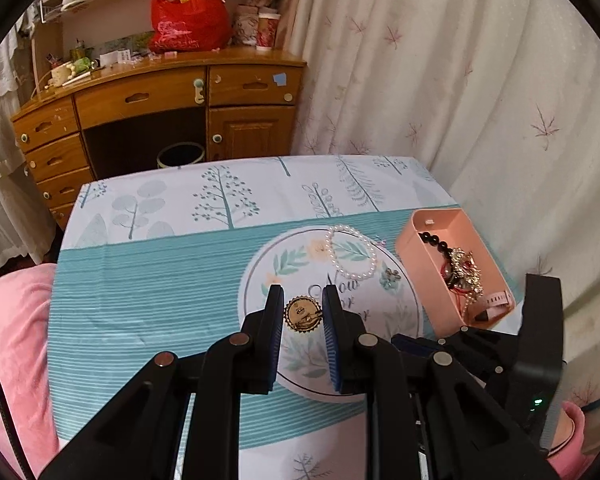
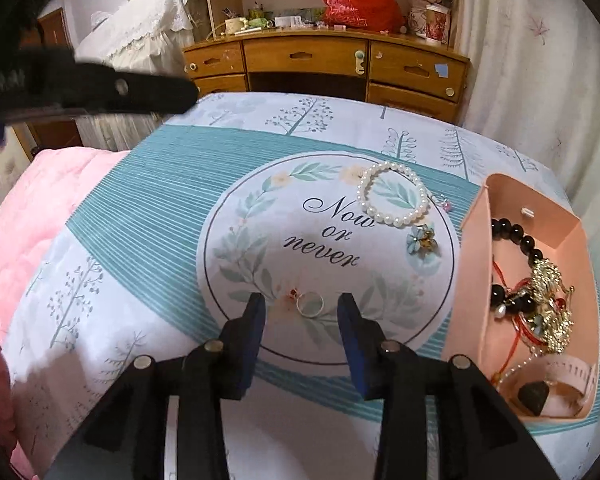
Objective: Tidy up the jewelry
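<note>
My left gripper (image 1: 302,300) holds a round gold brooch (image 1: 303,315) between its pads, lifted above the printed cloth (image 1: 148,280). My right gripper (image 2: 302,304) is open, its fingers on either side of a silver ring (image 2: 310,304) lying on the cloth. A white pearl bracelet (image 2: 392,194) and a blue flower brooch (image 2: 423,241) lie on the cloth's round print. A pink tray (image 2: 474,216) at the right holds black beads (image 2: 516,236), a gold ornament (image 2: 552,300) and a pink watch strap (image 2: 572,372). The tray also shows in the left wrist view (image 1: 412,248).
A wooden dresser (image 1: 156,112) with a red bag (image 1: 188,16) stands beyond the table. A curtain (image 1: 460,80) hangs at the right. A pink blanket (image 2: 32,216) lies at the left. The left gripper's arm (image 2: 100,88) crosses the right wrist view's upper left.
</note>
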Available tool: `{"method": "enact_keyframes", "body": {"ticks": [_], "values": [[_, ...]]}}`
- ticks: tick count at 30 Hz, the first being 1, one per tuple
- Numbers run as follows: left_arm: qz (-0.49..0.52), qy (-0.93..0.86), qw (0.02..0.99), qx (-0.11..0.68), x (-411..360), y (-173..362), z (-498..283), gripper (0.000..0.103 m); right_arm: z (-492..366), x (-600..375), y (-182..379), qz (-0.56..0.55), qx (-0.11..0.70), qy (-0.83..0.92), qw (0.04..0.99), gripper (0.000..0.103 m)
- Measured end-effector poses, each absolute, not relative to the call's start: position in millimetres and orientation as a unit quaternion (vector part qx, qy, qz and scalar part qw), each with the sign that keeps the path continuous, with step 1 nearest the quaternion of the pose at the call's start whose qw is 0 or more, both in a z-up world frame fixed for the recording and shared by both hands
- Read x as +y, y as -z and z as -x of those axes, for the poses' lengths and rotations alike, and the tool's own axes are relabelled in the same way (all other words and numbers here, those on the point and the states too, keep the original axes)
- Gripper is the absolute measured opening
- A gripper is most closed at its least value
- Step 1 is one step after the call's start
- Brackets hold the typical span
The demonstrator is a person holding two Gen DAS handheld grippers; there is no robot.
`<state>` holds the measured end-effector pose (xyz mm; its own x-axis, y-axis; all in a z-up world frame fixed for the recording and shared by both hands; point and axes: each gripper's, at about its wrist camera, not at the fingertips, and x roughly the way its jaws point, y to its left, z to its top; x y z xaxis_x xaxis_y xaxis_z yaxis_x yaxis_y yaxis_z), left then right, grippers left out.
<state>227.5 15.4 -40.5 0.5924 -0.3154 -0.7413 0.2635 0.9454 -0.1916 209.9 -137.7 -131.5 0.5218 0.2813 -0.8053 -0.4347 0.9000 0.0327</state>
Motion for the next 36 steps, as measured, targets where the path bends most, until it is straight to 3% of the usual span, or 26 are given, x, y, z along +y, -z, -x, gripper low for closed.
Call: {"method": "enact_keyframes", "body": {"ticks": [8, 14, 19, 24, 27, 28, 29, 31, 36], "values": [[0.040, 0.151, 0.890, 0.428, 29, 44, -231, 0.017, -217, -128, 145, 0.108, 0.447, -0.187, 0.868, 0.037], [0.042, 0.149, 0.890, 0.428, 32, 44, -232, 0.017, -214, -122, 146, 0.115, 0.443, -0.218, 0.862, 0.008], [0.041, 0.151, 0.890, 0.428, 31, 44, -232, 0.017, -218, -122, 146, 0.108, 0.446, -0.220, 0.861, 0.000], [0.037, 0.156, 0.889, 0.428, 29, 45, -230, 0.017, -222, -124, 144, 0.096, 0.458, -0.220, 0.856, 0.000], [0.039, 0.155, 0.889, 0.430, 28, 45, -231, 0.017, -221, -125, 140, 0.083, 0.458, -0.226, 0.855, 0.003], [0.039, 0.154, 0.889, 0.430, 28, 45, -231, 0.017, -220, -123, 138, 0.087, 0.455, -0.227, 0.857, 0.011], [0.040, 0.154, 0.888, 0.430, 29, 45, -231, 0.017, -219, -122, 137, 0.093, 0.452, -0.227, 0.858, 0.027], [0.041, 0.153, 0.888, 0.431, 29, 46, -232, 0.017, -220, -118, 137, 0.105, 0.446, -0.221, 0.861, 0.044], [0.042, 0.150, 0.890, 0.428, 31, 44, -230, 0.017, -231, -118, 144, 0.091, 0.457, -0.212, 0.859, 0.044]]}}
